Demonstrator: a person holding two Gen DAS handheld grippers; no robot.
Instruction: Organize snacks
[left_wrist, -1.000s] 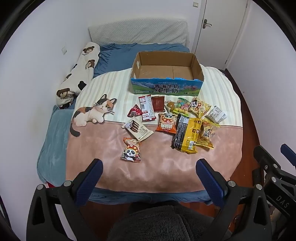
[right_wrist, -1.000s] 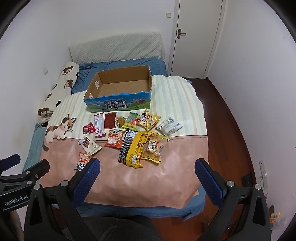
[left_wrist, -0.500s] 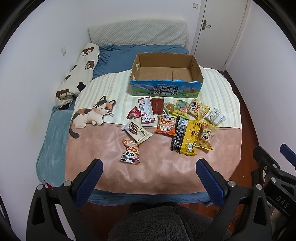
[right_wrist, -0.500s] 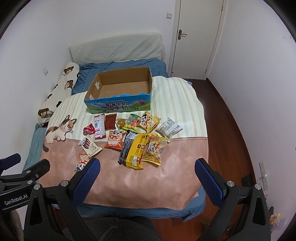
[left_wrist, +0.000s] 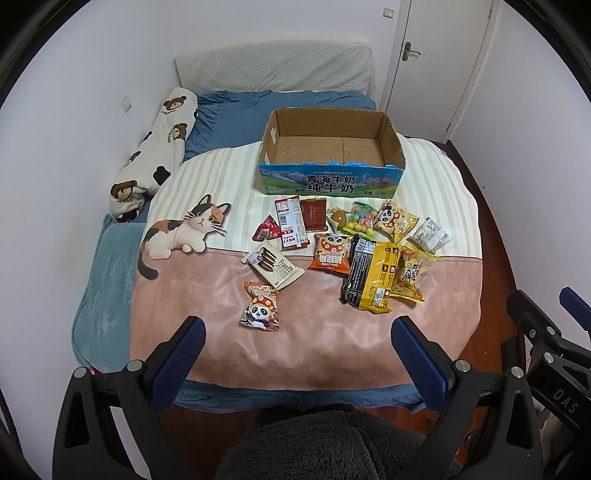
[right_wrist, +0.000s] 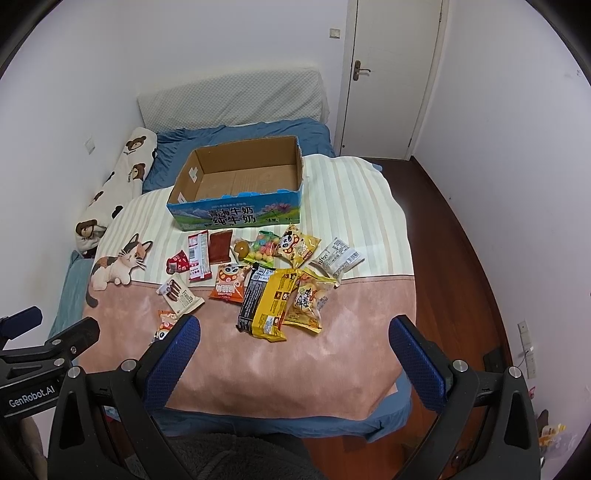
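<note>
Snacks (left_wrist: 332, 247) beyond hand-held gripper (left_wrist: 295, 343)

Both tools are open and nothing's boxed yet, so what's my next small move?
Probably lower the left tool onto the panda snack pack. It lies nearest, alone on the pink blanket, clear of the pile, and the cardboard box sits empty.

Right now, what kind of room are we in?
Most likely a small bedroom. A bed with blue sheets and a padded headboard stands against the wall, a bear-print pillow lies along its side, and a closed white door is in the corner. The snacks lie on a cat-print blanket.
</note>
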